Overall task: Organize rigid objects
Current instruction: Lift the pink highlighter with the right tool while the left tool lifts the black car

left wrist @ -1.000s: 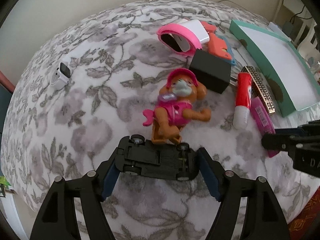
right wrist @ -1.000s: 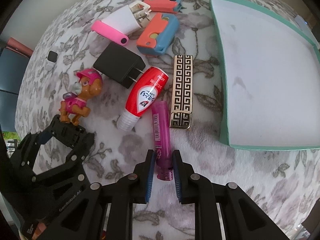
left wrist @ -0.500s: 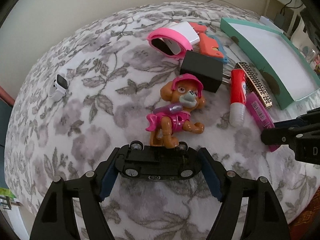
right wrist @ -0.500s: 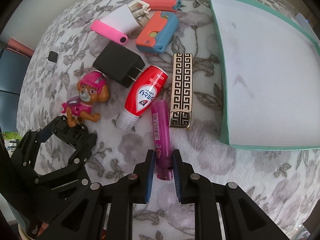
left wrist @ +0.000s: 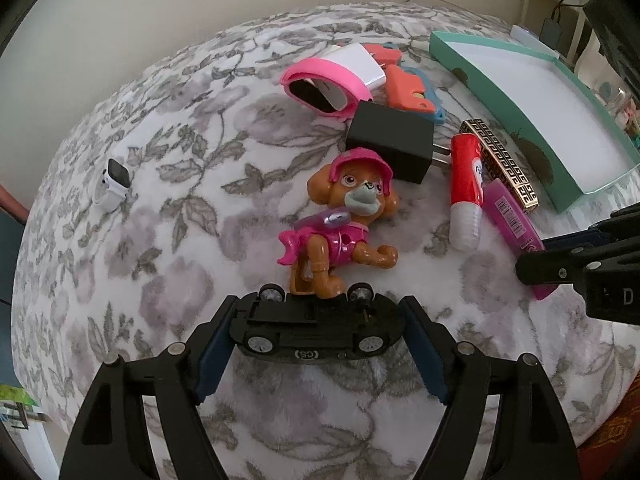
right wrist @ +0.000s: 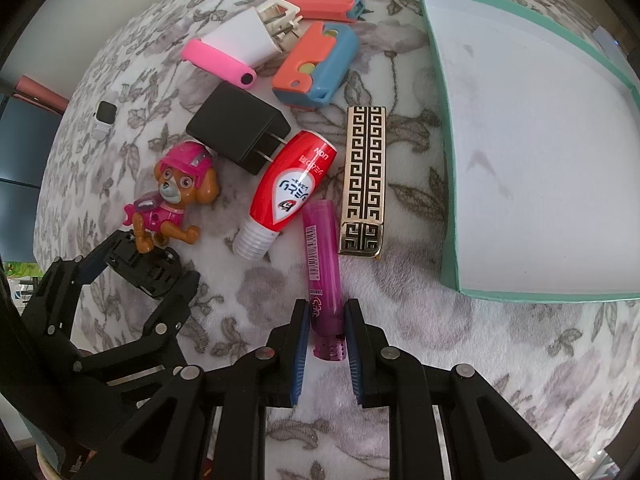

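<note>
Two tools at work: your left gripper (left wrist: 320, 332) clamps an upturned black toy car (left wrist: 316, 330) near the toy dog (left wrist: 344, 216); your right gripper (right wrist: 326, 334) pinches a purple tube (right wrist: 322, 268) beside the teal tray (right wrist: 450, 184).

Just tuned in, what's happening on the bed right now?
Each gripper has a toy-pile item. The left gripper clamps an upturned black toy car beside the pup figure. The right gripper pinches the end of a purple tube. The teal tray holds nothing yet; the other items lie on the floral blanket.
</note>
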`<action>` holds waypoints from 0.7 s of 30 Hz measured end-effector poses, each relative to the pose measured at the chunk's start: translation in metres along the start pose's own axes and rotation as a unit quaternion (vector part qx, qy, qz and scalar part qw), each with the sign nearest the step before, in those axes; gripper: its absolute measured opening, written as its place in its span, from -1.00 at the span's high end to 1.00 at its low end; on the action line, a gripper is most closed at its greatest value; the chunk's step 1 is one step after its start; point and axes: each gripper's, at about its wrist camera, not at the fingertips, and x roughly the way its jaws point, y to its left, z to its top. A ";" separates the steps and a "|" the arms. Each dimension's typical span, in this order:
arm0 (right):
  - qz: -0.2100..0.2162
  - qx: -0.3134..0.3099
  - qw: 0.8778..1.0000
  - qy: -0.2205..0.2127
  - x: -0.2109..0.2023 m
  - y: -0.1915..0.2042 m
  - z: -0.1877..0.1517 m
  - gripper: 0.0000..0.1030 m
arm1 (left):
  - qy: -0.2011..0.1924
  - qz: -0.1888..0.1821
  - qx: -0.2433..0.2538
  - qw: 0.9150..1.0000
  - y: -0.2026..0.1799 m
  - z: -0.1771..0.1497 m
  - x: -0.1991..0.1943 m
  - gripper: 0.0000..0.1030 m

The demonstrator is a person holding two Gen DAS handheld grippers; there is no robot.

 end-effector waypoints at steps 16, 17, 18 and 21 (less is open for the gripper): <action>0.010 -0.008 1.000 -0.016 -0.012 0.005 -0.009 0.66 | 0.018 0.024 -0.034 0.999 0.017 -0.011 -0.020 -0.49; 0.016 -0.005 1.000 -0.018 -0.014 0.005 -0.010 0.66 | 0.018 0.020 -0.046 0.999 0.021 -0.011 -0.025 -0.49; 0.022 -0.002 1.000 -0.021 -0.016 0.004 -0.010 0.66 | 0.017 0.019 -0.051 0.998 0.023 -0.010 -0.028 -0.49; 0.038 0.005 0.999 -0.031 -0.023 0.004 -0.010 0.66 | 0.005 0.024 -0.066 0.998 0.030 -0.004 -0.043 -0.49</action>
